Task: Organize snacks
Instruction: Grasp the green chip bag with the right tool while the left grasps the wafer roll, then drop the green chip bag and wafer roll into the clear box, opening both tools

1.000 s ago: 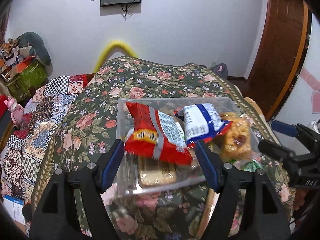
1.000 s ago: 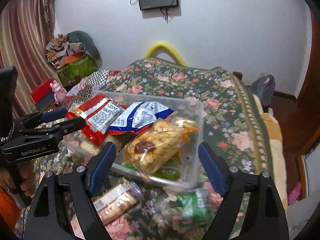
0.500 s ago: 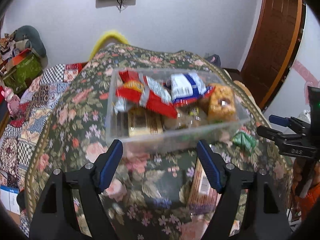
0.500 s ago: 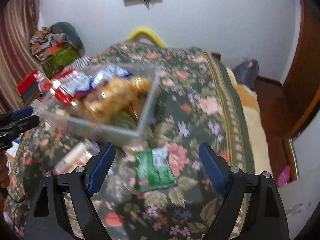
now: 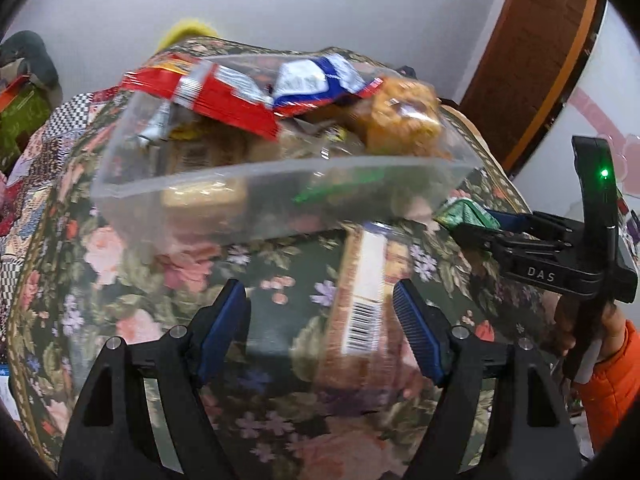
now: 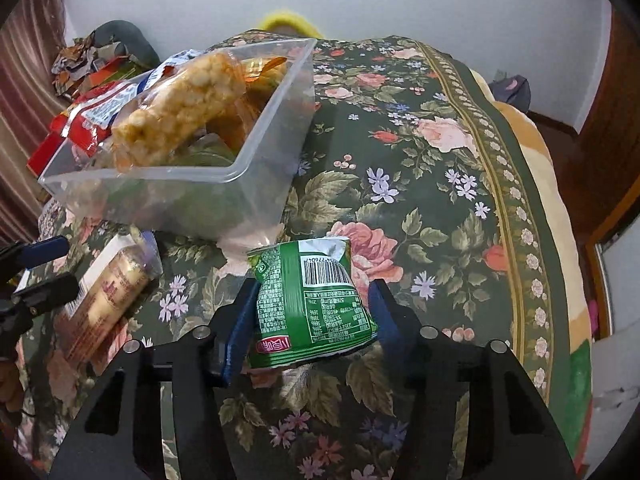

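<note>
A clear plastic box point(image 5: 224, 208) point(image 6: 256, 184) full of snack packets stands on a floral cloth. A long brown biscuit pack point(image 5: 360, 300) point(image 6: 104, 300) lies on the cloth in front of it. My left gripper point(image 5: 320, 320) is open, its jaws on either side of this pack's near end. A small green snack bag point(image 6: 308, 300) point(image 5: 466, 212) lies to the right of the box. My right gripper point(image 6: 310, 312) has its jaws on both sides of the green bag, touching or nearly touching it.
A red packet point(image 5: 208, 96), a blue-white packet point(image 5: 316, 80) and a puffed-rice bar point(image 6: 180, 108) stick out over the box rim. The cloth's edge point(image 6: 560, 264) drops off at the right. Clutter point(image 6: 92, 64) lies at the far left.
Both grippers have dropped lower and closer to the cloth. The left one has come down over the biscuit pack; the right one has moved onto the green bag and narrowed around it.
</note>
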{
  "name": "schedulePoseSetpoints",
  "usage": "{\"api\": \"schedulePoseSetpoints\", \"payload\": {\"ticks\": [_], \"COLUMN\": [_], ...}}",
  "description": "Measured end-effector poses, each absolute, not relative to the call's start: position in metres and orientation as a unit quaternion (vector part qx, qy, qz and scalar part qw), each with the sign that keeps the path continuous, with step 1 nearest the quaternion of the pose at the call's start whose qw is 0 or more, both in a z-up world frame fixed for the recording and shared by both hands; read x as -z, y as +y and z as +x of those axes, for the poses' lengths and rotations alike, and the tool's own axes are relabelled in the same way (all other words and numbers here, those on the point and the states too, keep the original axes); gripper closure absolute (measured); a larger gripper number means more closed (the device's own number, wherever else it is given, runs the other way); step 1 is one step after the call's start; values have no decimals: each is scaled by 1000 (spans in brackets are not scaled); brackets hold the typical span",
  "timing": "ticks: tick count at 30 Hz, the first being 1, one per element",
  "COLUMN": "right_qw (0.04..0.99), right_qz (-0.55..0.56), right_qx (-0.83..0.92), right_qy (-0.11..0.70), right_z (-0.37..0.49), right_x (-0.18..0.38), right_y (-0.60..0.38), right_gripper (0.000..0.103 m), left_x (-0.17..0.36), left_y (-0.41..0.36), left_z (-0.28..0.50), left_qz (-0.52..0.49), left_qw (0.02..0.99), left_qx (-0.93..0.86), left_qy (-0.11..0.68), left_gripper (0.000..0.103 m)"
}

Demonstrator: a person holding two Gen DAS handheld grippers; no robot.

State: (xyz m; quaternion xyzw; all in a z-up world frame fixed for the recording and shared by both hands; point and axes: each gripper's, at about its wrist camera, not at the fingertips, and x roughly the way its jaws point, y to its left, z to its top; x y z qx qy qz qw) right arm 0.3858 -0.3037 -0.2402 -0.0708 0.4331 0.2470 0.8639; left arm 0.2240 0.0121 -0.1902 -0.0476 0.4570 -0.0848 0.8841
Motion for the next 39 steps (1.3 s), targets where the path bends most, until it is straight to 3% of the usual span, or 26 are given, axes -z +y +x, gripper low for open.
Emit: {"api": "schedulePoseSetpoints", "payload": {"ticks": [10, 13, 15, 25, 39], "right_qw": [865, 865, 866, 871, 887], "right_qz": [-68, -64, -58, -42, -34], "right_qx": [-258, -264, -268, -287, -316], "right_qy": [425, 423, 419, 395, 334], "right_z": [352, 346, 342, 334, 339], "right_x": [234, 231, 227, 206, 163], "right_y": [-312, -313, -314, -310, -288], "right_gripper": [55, 55, 55, 55, 55], "left_x": [207, 212, 211, 194, 121], "left_y": [-22, -27, -29, -20, 14], "left_z": [225, 224, 221, 195, 188], "left_qz": [-15, 0, 5, -6, -36], "left_qw": [881, 887, 889, 894, 927], "left_qx": [96, 80, 80, 89, 71], "left_qy": [463, 456, 450, 439, 367], "left_gripper": [27, 42, 58, 58, 58]}}
